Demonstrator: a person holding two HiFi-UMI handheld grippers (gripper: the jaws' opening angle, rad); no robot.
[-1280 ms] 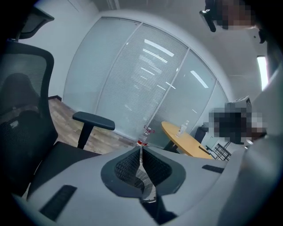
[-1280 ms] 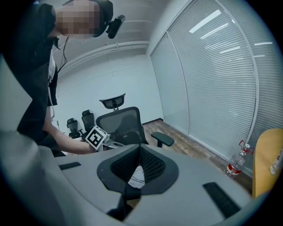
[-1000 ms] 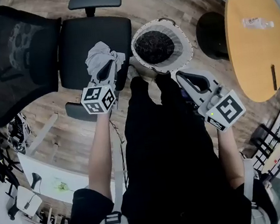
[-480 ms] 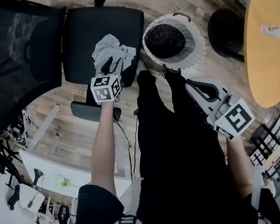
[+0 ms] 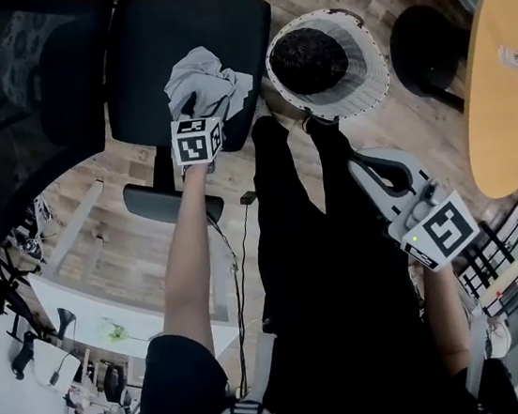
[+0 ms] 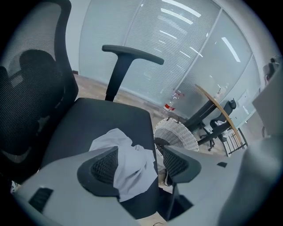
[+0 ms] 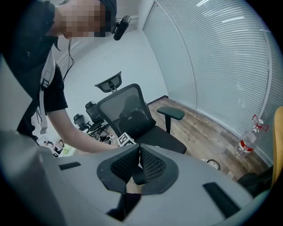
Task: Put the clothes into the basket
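A crumpled light grey garment (image 5: 209,80) lies on the black seat of an office chair (image 5: 149,55). My left gripper (image 5: 197,111) hangs just above it, jaws opening. In the left gripper view the garment (image 6: 130,165) shows between the two spread pads, which do not press on it. The white wicker basket (image 5: 369,73) stands on the floor right of the chair, with dark clothes (image 5: 308,58) inside. It also shows beyond the seat edge as the basket (image 6: 182,137). My right gripper (image 5: 364,164) is held lower right of the basket, shut with nothing in it (image 7: 138,155).
A round wooden table (image 5: 511,73) stands at the right, with its dark base (image 5: 422,42) beside the basket. The chair's mesh back (image 5: 10,111) and armrest (image 6: 132,54) rise around the seat. The person's dark-trousered legs (image 5: 311,242) stand between the grippers. A plastic bottle (image 6: 173,100) lies by the window.
My left gripper has come down to the grey garment on the seat and its jaws have spread apart. The right gripper has sunk a little and stays shut.
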